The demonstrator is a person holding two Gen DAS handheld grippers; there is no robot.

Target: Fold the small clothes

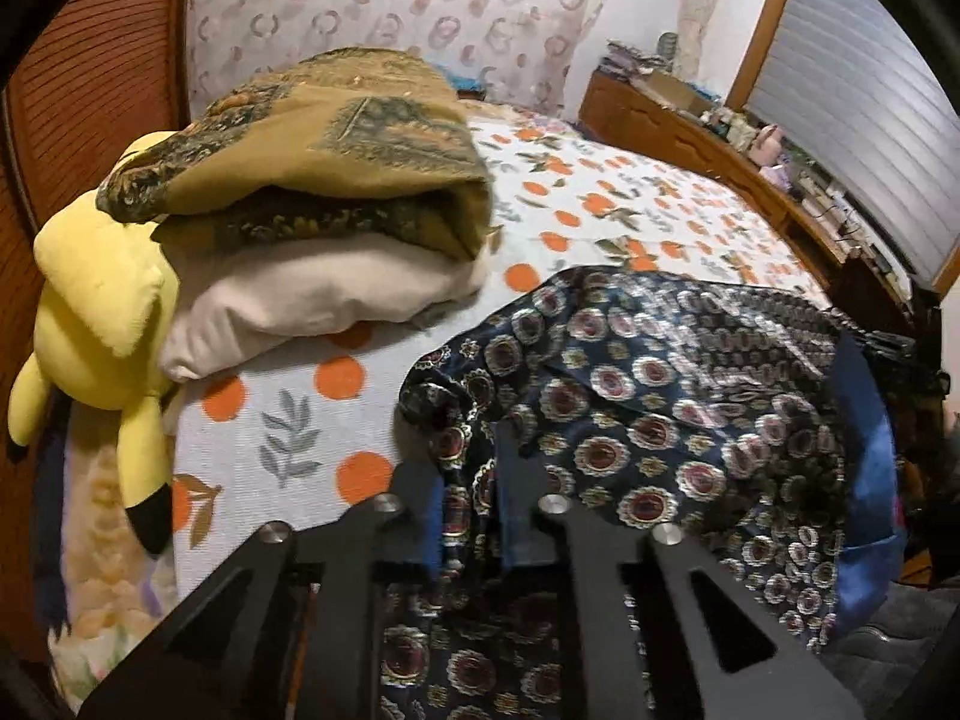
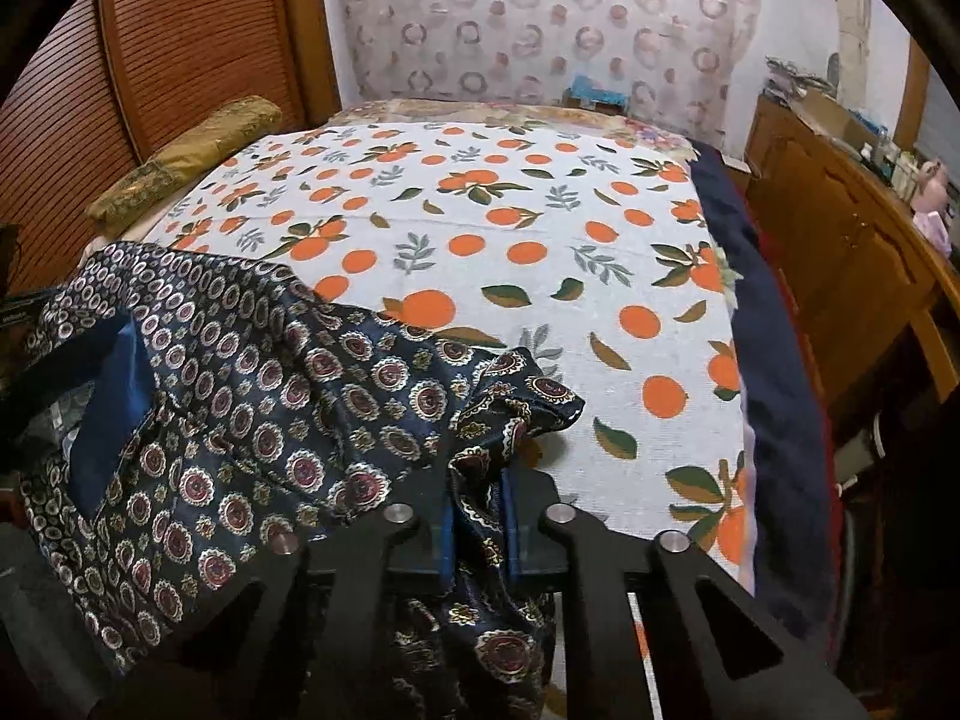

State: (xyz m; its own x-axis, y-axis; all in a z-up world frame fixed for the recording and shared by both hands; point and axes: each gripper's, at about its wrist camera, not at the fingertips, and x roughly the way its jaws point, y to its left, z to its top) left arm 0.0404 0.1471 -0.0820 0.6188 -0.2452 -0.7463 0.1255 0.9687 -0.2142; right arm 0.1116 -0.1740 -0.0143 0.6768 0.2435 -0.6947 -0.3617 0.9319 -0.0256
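Note:
A dark navy garment with a round medallion print [image 1: 648, 384] is held up between both grippers over the near edge of the bed. My left gripper [image 1: 468, 498] is shut on its left corner. My right gripper [image 2: 477, 510] is shut on the garment's right corner [image 2: 516, 402]. The garment [image 2: 240, 396] sags to the left in the right wrist view. Each gripper's blue pad shows at the far side of the other's view: the right one [image 1: 870, 480] and the left one [image 2: 114, 396].
The bed has a white sheet with orange fruit print [image 2: 510, 240]. A yellow plush toy [image 1: 102, 330] and a stack of folded cloths, olive over white [image 1: 324, 192], lie at its left. A wooden cabinet with clutter [image 2: 840, 228] stands at the right.

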